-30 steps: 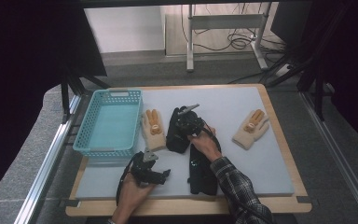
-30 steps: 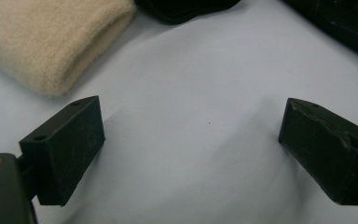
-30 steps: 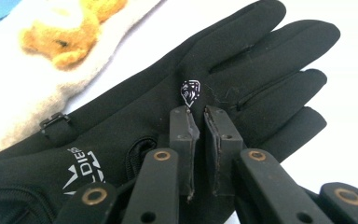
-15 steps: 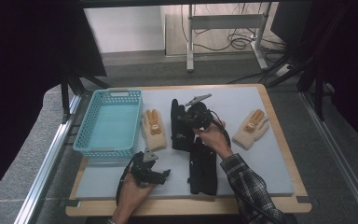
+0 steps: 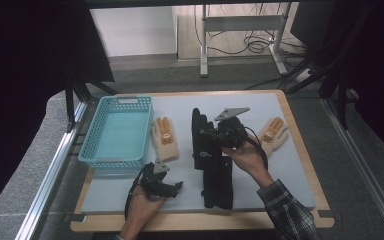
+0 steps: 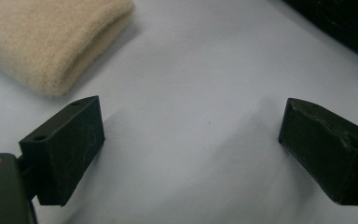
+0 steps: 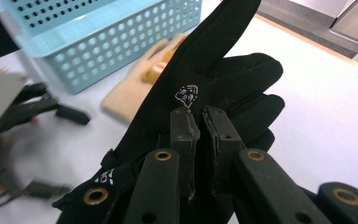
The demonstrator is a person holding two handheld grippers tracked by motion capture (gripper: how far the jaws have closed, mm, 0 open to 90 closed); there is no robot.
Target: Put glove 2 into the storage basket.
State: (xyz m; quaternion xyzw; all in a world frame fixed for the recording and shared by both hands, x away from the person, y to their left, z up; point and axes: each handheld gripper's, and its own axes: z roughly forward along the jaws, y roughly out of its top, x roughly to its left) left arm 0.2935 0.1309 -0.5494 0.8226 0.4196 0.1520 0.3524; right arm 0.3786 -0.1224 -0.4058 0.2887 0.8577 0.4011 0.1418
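Observation:
My right gripper (image 5: 213,137) is shut on a black glove (image 5: 199,135) and holds it off the grey mat in the middle of the table. In the right gripper view the two jaws pinch the black glove (image 7: 214,79) near its white logo, fingers pointing away. A second black glove (image 5: 218,183) lies flat below it. My left gripper (image 5: 173,187) rests low on the mat near the front edge, open, with bare mat between its jaws (image 6: 191,144). A beige glove's cuff (image 6: 51,42) lies just beyond its left jaw.
A light blue basket (image 5: 96,150) stands empty at the left. Beside it lies a beige glove with orange fingers (image 5: 165,138); another beige glove (image 5: 274,133) lies at the right. The grey mat (image 5: 290,175) sits on a wooden board.
My right gripper has risen and moved away from the person, pulling the black glove up and stretching it out. The left gripper has stayed put.

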